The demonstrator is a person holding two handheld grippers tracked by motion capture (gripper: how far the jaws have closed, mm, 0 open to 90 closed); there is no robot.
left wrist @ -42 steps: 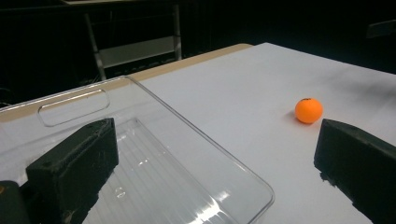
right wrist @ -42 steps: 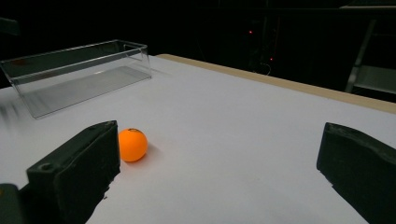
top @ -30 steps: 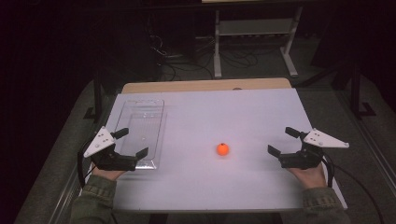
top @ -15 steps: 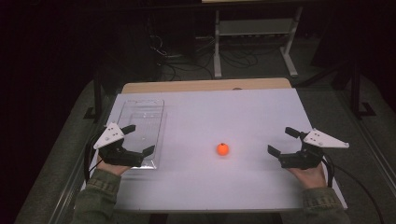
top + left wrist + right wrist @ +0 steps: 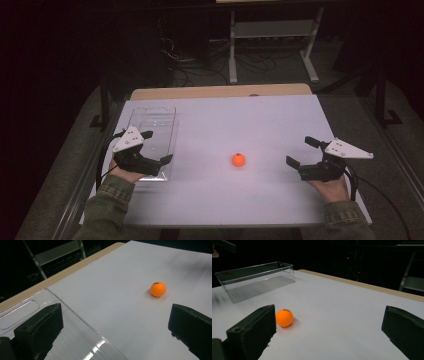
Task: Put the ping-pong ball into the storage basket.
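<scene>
A white worktop (image 5: 260,120) in a dark room holds a small orange ball (image 5: 238,159) mid-surface, between the released left tool (image 5: 155,150) over a clear plastic tray (image 5: 160,120) and the released right tool (image 5: 300,152).

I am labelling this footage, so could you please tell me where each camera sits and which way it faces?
High view: above the person's side, looking forward and down on the white table; forearms, left gripper and right gripper show.
Left gripper view: rides the left gripper over the clear plastic box, facing the orange ball; black jaws apart.
Right gripper view: low on the right gripper, facing ball and box; jaws apart.
All three views share the ball and the box.
</scene>
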